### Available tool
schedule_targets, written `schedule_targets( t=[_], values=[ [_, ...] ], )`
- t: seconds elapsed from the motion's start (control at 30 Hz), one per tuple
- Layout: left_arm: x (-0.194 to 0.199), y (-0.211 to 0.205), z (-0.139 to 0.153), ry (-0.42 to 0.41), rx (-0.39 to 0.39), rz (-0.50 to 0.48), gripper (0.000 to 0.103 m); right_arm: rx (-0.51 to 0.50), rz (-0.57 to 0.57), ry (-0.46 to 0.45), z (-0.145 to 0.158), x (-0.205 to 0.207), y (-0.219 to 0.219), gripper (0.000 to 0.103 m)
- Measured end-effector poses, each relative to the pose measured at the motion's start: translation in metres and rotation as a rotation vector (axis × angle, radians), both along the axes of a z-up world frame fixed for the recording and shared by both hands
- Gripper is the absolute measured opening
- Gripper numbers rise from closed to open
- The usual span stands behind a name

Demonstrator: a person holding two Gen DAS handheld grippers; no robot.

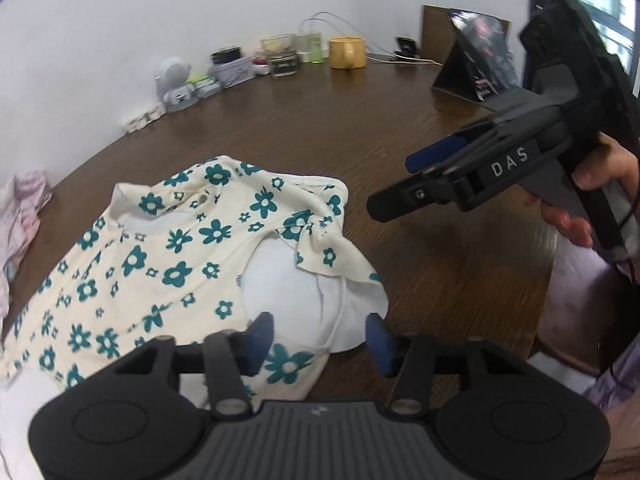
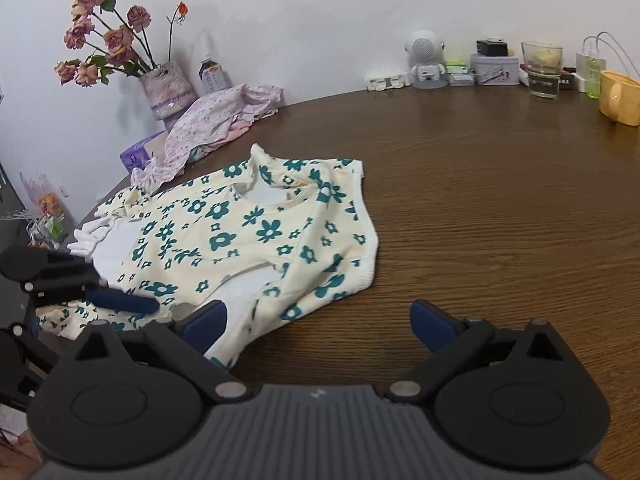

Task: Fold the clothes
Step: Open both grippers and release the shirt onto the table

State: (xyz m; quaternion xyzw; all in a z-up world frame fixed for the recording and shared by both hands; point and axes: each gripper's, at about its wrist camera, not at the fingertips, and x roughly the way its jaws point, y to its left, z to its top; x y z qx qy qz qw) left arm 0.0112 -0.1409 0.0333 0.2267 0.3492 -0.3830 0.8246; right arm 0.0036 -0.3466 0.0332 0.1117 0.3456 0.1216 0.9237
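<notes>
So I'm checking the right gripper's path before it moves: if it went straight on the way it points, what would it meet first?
Probably the bare wooden table. The open right gripper points at the tabletop just beside the flowered shirt, whose hem lies by its left finger. Depth is hard to judge.

Garment [image 2: 256,236] on table [image 2: 500,240], cup [image 2: 620,98] behind.

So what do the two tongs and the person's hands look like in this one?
Both tongs are matte black plastic with dark blue finger pads. The left tongs show a ribbed grey base between two round housings. The right tongs carry white "DAS" lettering and a black cable trailing below the grip. The hand is bare, no glove.
</notes>
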Motion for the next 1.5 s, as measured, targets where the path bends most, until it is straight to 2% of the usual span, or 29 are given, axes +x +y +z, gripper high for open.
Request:
schedule_targets(
  t=[0.13,0.23,0.4,0.43,0.53,0.63,0.7,0.8,0.9,0.97,1.0,1.07,1.1,1.13,1.17,1.2,1.23,1.27,1.33,1.4,1.5],
  values=[
    [-0.005,-0.008,-0.002,0.015,-0.016,0.037,0.046,0.015,0.018,-0.012,0.001,-0.002,-0.005,0.1],
    [-0.005,-0.013,-0.004,0.03,-0.021,0.064,0.042,-0.009,0.036,-0.019,0.001,-0.003,-0.003,0.098],
    [-0.007,-0.012,-0.004,0.04,-0.027,0.076,0.039,-0.01,0.077,-0.02,0.001,-0.006,-0.002,0.088],
    [-0.006,-0.012,-0.004,0.043,-0.028,0.077,0.036,-0.008,0.082,-0.021,0.001,-0.007,-0.002,0.087],
    [-0.004,-0.009,-0.003,0.062,-0.044,0.082,0.014,0.01,0.102,-0.018,0.002,-0.008,-0.004,0.078],
    [-0.002,0.0,0.003,0.062,-0.072,0.101,0.013,0.026,0.116,-0.016,0.002,-0.008,-0.005,0.067],
    [0.001,0.014,0.008,0.057,-0.099,0.153,0.014,0.039,0.127,-0.013,0.003,-0.007,-0.005,0.056],
    [0.004,0.042,0.015,0.053,-0.156,0.262,0.016,0.051,0.159,-0.023,0.007,-0.006,0.001,0.044],
    [0.005,0.074,0.018,0.037,-0.203,0.393,0.016,0.052,0.205,-0.049,0.014,-0.003,0.016,0.038],
    [0.007,0.094,0.018,0.038,-0.23,0.486,0.023,0.053,0.235,-0.055,0.016,0.001,0.029,0.036],
    [0.008,0.103,0.017,0.039,-0.246,0.529,0.026,0.054,0.249,-0.054,0.015,0.004,0.036,0.036],
    [0.007,0.121,0.014,0.035,-0.276,0.614,0.044,0.06,0.264,-0.04,0.012,0.011,0.049,0.036],
    [0.006,0.13,0.012,0.03,-0.29,0.657,0.049,0.062,0.26,-0.03,0.008,0.014,0.055,0.041],
    [0.006,0.138,0.01,0.026,-0.298,0.702,0.061,0.059,0.253,-0.025,0.005,0.017,0.059,0.045],
    [0.006,0.146,0.007,0.022,-0.304,0.747,0.072,0.056,0.243,-0.026,0.002,0.018,0.062,0.054],
    [0.006,0.154,0.004,0.021,-0.304,0.791,0.076,0.056,0.237,-0.031,-0.001,0.019,0.064,0.064],
    [0.006,0.16,0.001,0.021,-0.302,0.814,0.081,0.06,0.235,-0.035,-0.004,0.018,0.066,0.069],
    [0.006,0.165,-0.001,0.02,-0.299,0.83,0.082,0.068,0.235,-0.043,-0.007,0.017,0.068,0.079],
    [0.007,0.175,-0.007,0.02,-0.293,0.862,0.086,0.072,0.227,-0.068,-0.01,0.012,0.072,0.086],
    [0.007,0.18,-0.012,0.008,-0.293,0.868,0.089,0.061,0.22,-0.097,-0.013,0.007,0.077,0.097],
    [0.001,0.183,-0.018,-0.036,-0.31,0.862,0.089,0.034,0.192,-0.141,-0.016,0.0,0.085,0.099]
  ],
)
